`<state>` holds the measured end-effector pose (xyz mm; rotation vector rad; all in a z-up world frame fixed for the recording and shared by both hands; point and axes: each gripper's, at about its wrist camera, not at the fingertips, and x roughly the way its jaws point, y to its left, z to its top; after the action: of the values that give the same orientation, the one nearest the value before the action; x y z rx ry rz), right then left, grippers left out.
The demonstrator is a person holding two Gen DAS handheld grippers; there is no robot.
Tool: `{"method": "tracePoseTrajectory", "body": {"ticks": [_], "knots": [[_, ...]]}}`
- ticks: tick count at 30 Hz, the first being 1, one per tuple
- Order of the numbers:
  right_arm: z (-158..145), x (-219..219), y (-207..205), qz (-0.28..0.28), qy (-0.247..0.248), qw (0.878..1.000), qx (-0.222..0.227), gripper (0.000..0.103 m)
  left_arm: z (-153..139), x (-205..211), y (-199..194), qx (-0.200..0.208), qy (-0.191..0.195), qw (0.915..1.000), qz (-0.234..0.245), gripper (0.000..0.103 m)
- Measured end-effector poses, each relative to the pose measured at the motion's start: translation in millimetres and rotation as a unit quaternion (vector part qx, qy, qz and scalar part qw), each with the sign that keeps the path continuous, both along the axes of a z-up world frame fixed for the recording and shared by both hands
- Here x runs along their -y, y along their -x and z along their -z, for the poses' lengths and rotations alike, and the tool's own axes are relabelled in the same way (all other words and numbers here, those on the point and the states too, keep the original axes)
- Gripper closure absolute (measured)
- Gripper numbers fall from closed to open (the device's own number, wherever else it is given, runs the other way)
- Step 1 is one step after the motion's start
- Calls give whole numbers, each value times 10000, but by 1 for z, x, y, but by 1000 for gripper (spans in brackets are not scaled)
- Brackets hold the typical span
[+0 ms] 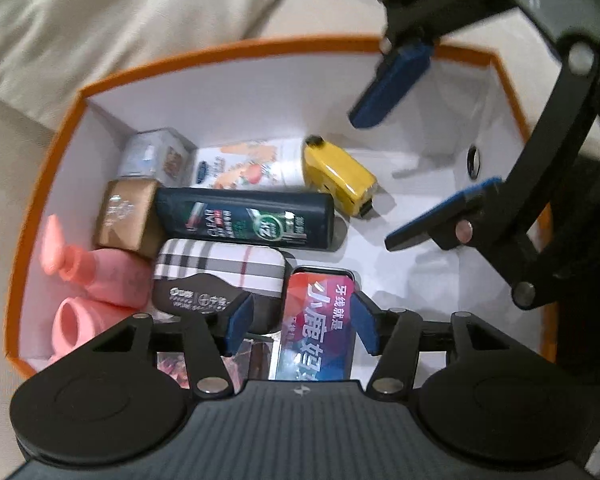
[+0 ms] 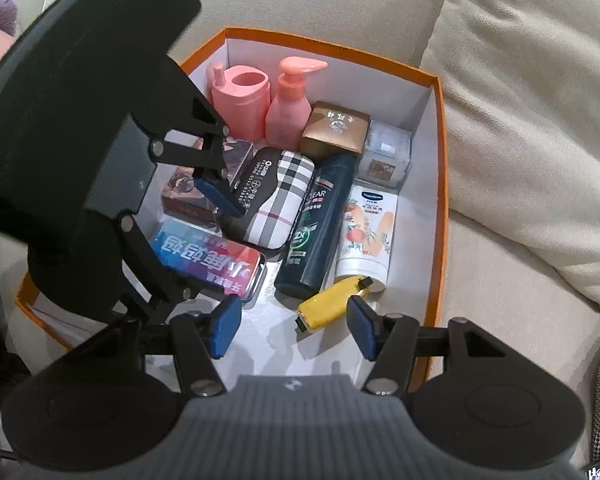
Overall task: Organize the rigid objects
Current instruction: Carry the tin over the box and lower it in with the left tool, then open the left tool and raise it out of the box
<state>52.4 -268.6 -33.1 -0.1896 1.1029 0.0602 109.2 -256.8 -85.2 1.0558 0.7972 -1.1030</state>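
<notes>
An orange box with white walls holds several toiletries. My left gripper stands open over a red and blue floss box, which lies flat between the pads with a gap on the left side. In the right wrist view the same left gripper straddles that floss box. My right gripper is open above the box floor, and a small yellow item lies loose just beyond its fingers. A plaid case and a dark shampoo bottle lie beside the floss box.
A pink pump bottle, pink holder, gold carton, small clear box and white tube fill the far side. The orange box sits on a beige sofa cushion. Bare white floor shows near the yellow item.
</notes>
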Motion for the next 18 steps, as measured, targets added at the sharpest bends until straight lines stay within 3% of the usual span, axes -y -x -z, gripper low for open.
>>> {"method": "tracePoseTrajectory", "body": {"ticks": [4, 9, 15, 18], "knots": [[-12, -5, 3, 20, -2, 10000, 96, 40, -31, -18, 1, 147, 473, 9977, -469, 35], [-34, -16, 8, 76, -127, 9994, 322, 37, -77, -50, 0, 151, 1275, 9830, -1311, 34], [-65, -40, 19, 113, -388, 9966, 725, 33, -127, -101, 10, 413, 2167, 9519, -2125, 31], [-79, -51, 24, 215, -576, 9937, 937, 30, -151, -133, 22, 546, 2678, 9296, -2472, 25]]}}
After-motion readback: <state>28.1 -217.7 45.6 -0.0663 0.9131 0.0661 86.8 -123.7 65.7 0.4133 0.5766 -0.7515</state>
